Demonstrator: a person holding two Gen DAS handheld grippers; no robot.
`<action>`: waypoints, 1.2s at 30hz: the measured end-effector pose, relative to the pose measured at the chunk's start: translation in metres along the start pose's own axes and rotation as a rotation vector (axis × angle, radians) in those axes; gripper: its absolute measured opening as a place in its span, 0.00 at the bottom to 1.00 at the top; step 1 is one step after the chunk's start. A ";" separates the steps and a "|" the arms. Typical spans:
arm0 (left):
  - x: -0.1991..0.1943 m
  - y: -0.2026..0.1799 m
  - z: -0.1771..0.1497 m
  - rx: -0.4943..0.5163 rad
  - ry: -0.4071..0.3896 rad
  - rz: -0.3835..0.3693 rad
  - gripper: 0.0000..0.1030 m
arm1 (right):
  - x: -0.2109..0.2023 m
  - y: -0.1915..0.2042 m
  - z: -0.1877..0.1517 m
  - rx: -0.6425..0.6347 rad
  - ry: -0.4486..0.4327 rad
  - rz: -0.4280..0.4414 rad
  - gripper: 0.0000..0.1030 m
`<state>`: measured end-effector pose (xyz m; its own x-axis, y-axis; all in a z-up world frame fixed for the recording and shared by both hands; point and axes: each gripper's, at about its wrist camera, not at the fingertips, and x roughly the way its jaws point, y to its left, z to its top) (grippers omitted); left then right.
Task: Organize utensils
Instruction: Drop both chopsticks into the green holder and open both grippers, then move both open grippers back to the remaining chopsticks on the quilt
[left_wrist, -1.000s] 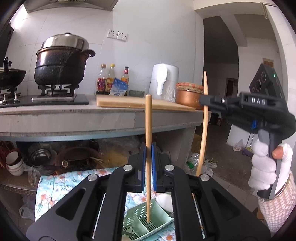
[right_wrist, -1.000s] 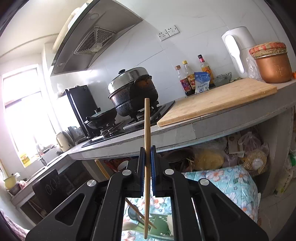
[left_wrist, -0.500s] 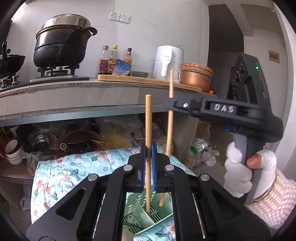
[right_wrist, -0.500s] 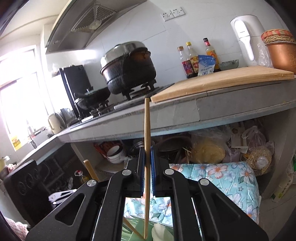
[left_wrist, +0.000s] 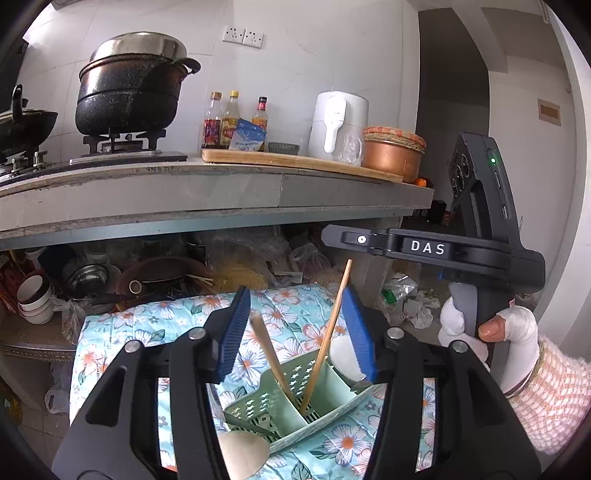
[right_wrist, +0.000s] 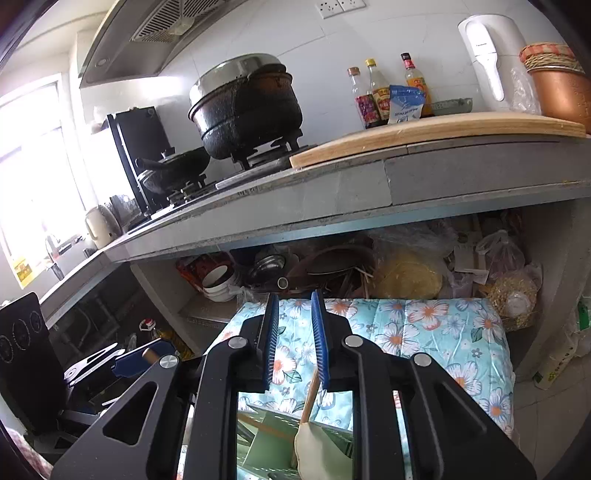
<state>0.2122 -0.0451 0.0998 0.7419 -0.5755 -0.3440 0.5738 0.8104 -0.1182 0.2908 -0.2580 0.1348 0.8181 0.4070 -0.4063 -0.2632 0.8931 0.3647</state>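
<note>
A home kitchen: a blackened pot (left_wrist: 129, 92) on a gas stove (left_wrist: 122, 147), sauce bottles (left_wrist: 231, 120), range hood (right_wrist: 147, 37) overhead.

counter slab (left_wrist: 221, 192) overhead, chopsticks (left_wrist: 325, 343) fill holder (left_wrist: 295, 402)

Two chopsticks (left_wrist: 325, 339) in green caddy (left_wrist: 295, 402)

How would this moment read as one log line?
left claw: opening, empty | right claw: opening, empty | two chopsticks: leaning in green holder
</note>
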 end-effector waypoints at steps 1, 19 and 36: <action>-0.004 0.000 0.001 0.000 -0.009 0.003 0.51 | -0.004 0.001 0.001 0.001 -0.008 -0.002 0.23; -0.091 -0.022 -0.024 0.065 -0.048 -0.237 0.79 | -0.145 -0.013 -0.039 0.108 -0.091 0.005 0.47; -0.034 -0.058 -0.162 0.130 0.406 -0.248 0.83 | -0.095 -0.070 -0.254 0.673 0.308 0.057 0.48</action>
<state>0.0970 -0.0550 -0.0324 0.3971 -0.6392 -0.6586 0.7736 0.6193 -0.1346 0.1011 -0.3101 -0.0651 0.6060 0.5729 -0.5518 0.1505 0.5986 0.7868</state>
